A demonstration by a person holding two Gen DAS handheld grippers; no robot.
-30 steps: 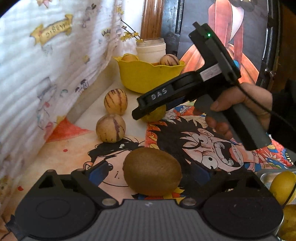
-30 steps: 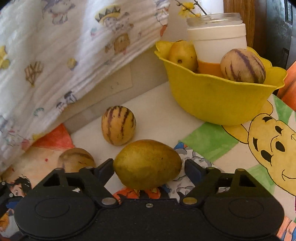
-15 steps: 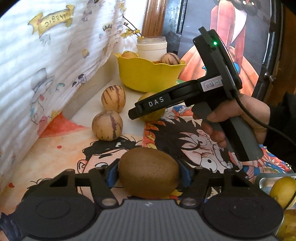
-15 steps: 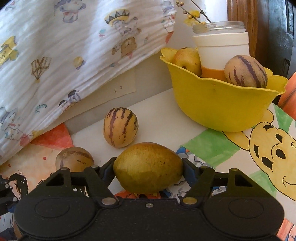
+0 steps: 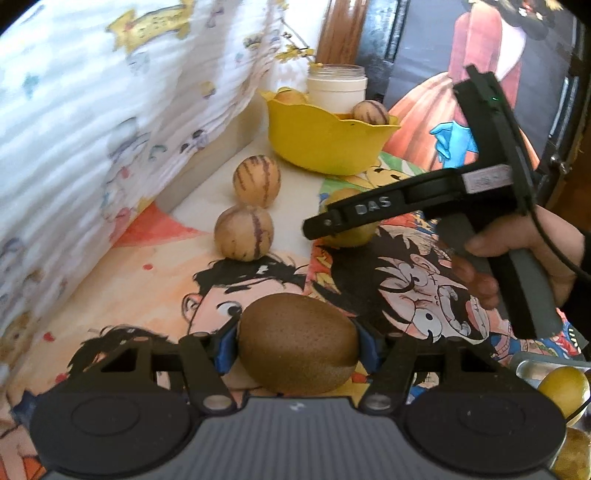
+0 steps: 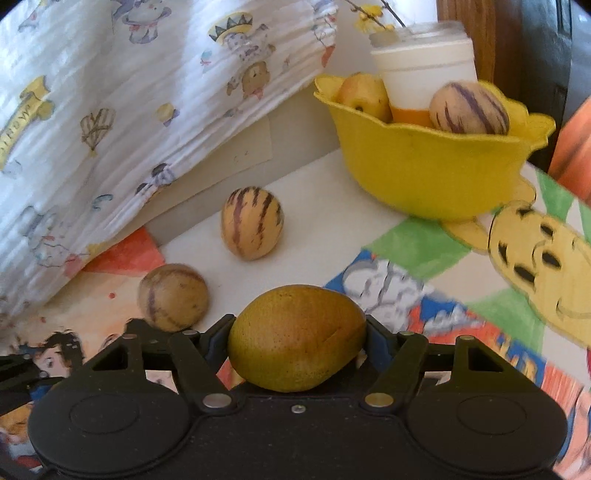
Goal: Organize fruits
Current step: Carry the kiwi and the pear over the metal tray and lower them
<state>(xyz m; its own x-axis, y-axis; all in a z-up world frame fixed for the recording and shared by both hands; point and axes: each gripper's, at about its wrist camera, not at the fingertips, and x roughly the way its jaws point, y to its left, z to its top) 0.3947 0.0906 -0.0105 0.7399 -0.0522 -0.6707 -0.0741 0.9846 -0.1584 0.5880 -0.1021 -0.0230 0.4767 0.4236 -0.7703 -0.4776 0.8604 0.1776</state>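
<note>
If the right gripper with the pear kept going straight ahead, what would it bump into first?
Probably the cartoon-printed tablecloth, since the right gripper, shut on the yellow-green pear, points downward. The yellow scalloped bowl sits beyond, up and right; depth is hard to judge.

Tabletop covered in cartoon prints; patterned white cloth hangs along its left edge; wooden post behind.
</note>
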